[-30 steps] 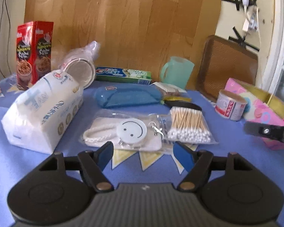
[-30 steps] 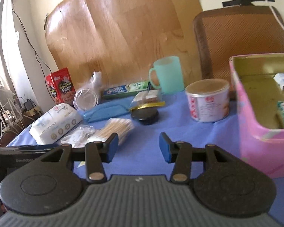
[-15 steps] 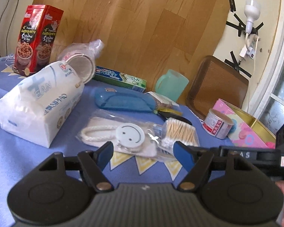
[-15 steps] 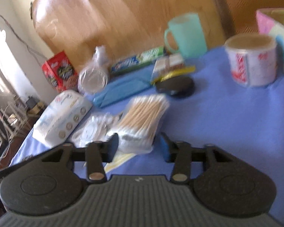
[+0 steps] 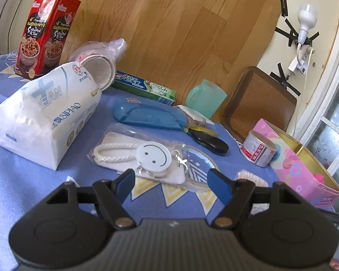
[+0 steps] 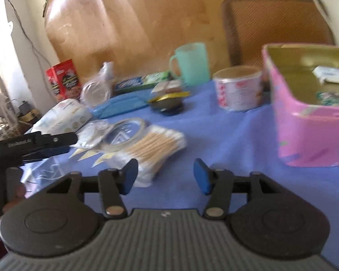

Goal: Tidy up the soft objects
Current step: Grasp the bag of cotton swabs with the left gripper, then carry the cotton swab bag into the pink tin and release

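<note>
My right gripper (image 6: 166, 177) hangs low over the blue tablecloth (image 6: 226, 135) with its jaws opening and nothing pressed between the pads. The clear pack of cotton swabs (image 6: 156, 146) lies flat just beyond its left fingertip (image 6: 130, 176). In the left wrist view only an end of the cotton swab pack (image 5: 250, 178) shows behind the right finger. My left gripper (image 5: 171, 186) is open and empty, just short of the bagged white smiley pouch (image 5: 147, 155). The white tissue pack (image 5: 45, 117) lies to its left. The pink tin (image 6: 305, 135) stands open at the right with small packs inside.
A blue case (image 5: 147, 115), toothpaste box (image 5: 144, 85), mint cup (image 5: 205, 97), red box (image 5: 47, 33), small can (image 5: 258, 151) and black flat thing (image 5: 212, 143) crowd the back of the table. A brown tray (image 5: 257, 103) leans on the wall. My left gripper (image 6: 45, 144) shows at the left of the right wrist view.
The right gripper closed around the cotton swab pack, carried it rightward away from the smiley pouch, and now stands wider with the pack lying loose. The left view has tilted.
</note>
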`<state>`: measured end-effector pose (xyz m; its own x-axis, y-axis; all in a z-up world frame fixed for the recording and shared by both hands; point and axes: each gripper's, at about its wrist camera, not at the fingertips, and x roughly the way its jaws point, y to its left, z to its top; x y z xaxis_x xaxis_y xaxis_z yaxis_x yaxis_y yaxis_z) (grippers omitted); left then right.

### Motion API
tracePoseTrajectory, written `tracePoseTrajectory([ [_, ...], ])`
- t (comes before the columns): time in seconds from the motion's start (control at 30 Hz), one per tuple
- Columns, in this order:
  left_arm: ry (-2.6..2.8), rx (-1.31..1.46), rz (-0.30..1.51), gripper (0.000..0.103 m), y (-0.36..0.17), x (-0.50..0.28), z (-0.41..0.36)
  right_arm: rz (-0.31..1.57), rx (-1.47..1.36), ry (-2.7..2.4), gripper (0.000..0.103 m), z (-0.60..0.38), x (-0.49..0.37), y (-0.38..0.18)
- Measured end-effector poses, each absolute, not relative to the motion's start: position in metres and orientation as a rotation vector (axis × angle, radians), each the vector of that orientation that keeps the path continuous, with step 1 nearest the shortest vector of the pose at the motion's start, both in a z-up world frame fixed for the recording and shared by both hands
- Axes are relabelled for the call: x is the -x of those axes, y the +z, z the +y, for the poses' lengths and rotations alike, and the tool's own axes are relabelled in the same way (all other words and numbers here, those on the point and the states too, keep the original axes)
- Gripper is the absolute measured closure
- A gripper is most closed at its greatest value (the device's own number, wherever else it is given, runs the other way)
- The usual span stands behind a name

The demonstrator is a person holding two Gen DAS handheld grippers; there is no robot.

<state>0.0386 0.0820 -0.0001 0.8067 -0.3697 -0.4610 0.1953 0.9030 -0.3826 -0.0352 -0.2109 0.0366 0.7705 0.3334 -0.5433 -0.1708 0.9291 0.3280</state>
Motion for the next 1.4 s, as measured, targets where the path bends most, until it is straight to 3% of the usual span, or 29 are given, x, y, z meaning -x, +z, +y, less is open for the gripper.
tracePoseTrajectory([
  [0.07, -0.299, 0.318, 0.559, 0.031, 0.000, -0.039, 0.081, 0.623, -0.303, 0.297, 0.045, -0.212, 0.034, 0.038],
  [0.27, -0.276, 0.301, 0.563, 0.031, 0.000, -0.039, 0.079, 0.602, -0.176, 0.359, 0.026, -0.189, 0.035, 0.041],
  [0.67, -0.326, 0.275, 0.581, 0.034, 0.002, -0.042, 0.072, 0.636, -0.150, 0.400, 0.022, -0.190, 0.036, 0.030],
  [0.9, -0.517, 0.259, 0.609, 0.034, 0.023, -0.052, 0.017, 0.635, -0.062, 0.420, 0.022, -0.190, 0.034, 0.031],
  [1.03, -0.556, 0.184, 0.652, 0.020, 0.022, -0.067, -0.024, 0.650, -0.015, 0.435, 0.022, -0.186, 0.027, 0.030],
  [1.13, -0.543, 0.148, 0.714, 0.019, 0.010, -0.075, -0.039, 0.659, -0.002, 0.449, 0.022, -0.184, 0.020, 0.027],
  [1.2, -0.547, 0.168, 0.754, 0.033, 0.002, -0.075, -0.042, 0.667, 0.003, 0.464, 0.022, -0.182, 0.017, 0.024],
  [1.23, -0.545, 0.165, 0.747, 0.046, 0.001, -0.072, -0.043, 0.671, 0.008, 0.474, 0.023, -0.181, 0.016, 0.023],
  [1.27, -0.554, 0.162, 0.756, 0.052, 0.001, -0.068, -0.044, 0.659, 0.023, 0.474, 0.028, -0.180, 0.018, 0.022],
  [1.3, -0.568, 0.179, 0.767, 0.055, 0.001, -0.066, -0.044, 0.654, 0.039, 0.481, 0.047, -0.178, 0.020, 0.023],
  [1.33, -0.565, 0.193, 0.773, 0.057, 0.001, -0.062, -0.044, 0.647, 0.054, 0.475, 0.054, -0.178, 0.023, 0.024],
  [1.4, -0.554, 0.193, 0.773, 0.057, 0.003, -0.054, -0.047, 0.644, 0.030, 0.489, 0.056, -0.183, 0.027, 0.025],
])
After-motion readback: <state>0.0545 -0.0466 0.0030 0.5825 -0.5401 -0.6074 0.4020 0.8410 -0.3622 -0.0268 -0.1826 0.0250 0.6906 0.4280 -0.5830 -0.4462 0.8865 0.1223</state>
